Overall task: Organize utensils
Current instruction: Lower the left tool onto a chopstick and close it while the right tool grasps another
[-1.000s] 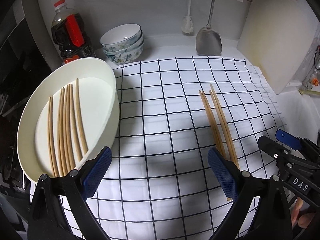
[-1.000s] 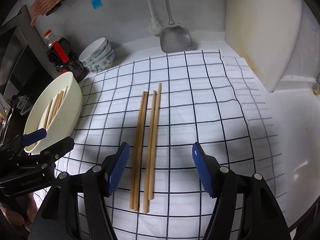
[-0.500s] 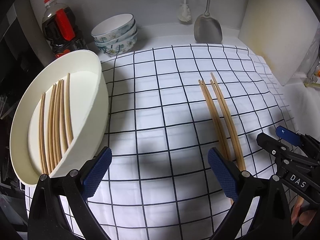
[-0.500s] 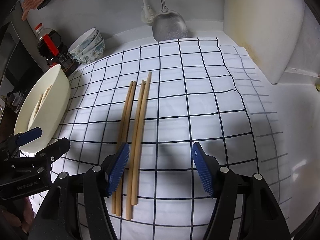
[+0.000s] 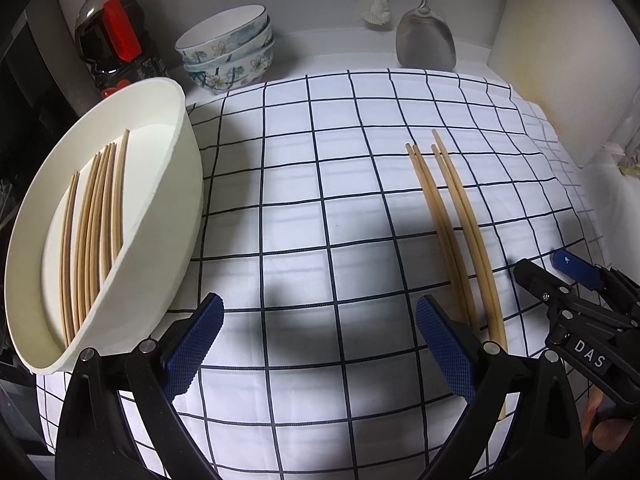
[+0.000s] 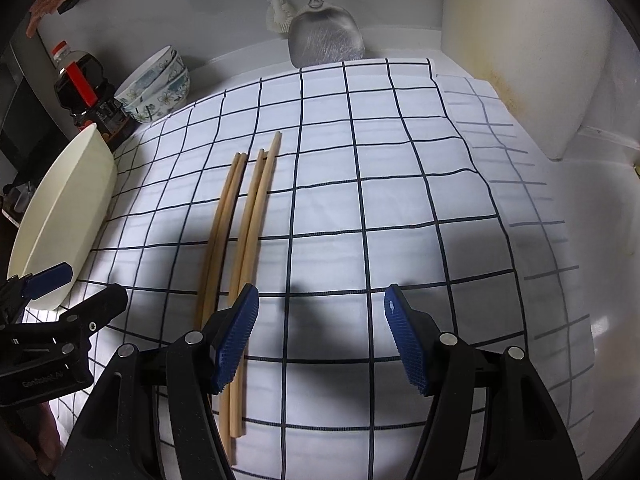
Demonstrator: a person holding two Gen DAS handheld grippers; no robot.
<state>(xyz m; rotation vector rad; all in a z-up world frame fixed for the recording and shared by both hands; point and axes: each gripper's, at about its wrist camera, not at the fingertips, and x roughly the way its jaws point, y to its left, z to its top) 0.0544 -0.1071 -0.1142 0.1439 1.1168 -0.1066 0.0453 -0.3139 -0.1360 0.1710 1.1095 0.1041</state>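
- The white cloth with a dark grid pattern [image 5: 320,208] is covering most of the counter and is lying flat under both of my grippers.
- The tall cream-white board [image 6: 516,40] is leaning against the wall at the far right edge of the cloth.
- The oval cream-white plastic tray [image 5: 188,184] is sitting at the left edge of the cloth, and it is holding a bundle of light wooden chopsticks [image 5: 92,220] that are lying side by side along its length.
- The dark sauce bottle with a red cap and red label [image 5: 112,36] is standing behind the tray, and the stack of white bowls with a blue flower pattern [image 5: 228,56] is standing just beside it.
- The grey metal spatula [image 6: 324,36] is hanging against the back wall, with a white brush [image 6: 278,12] just beside it.
- Four loose light wooden chopsticks [image 6: 240,224] are lying on the cloth as two close pairs, well apart from the tray.
- My left gripper [image 5: 318,340] is hovering over bare cloth with its blue pads wide apart, holding nothing; the loose chopsticks are passing just outside its right pad.
- My right gripper [image 6: 320,340] is also spread wide and is gripping nothing; the near ends of the loose chopsticks are running under its left pad, not between the pads.
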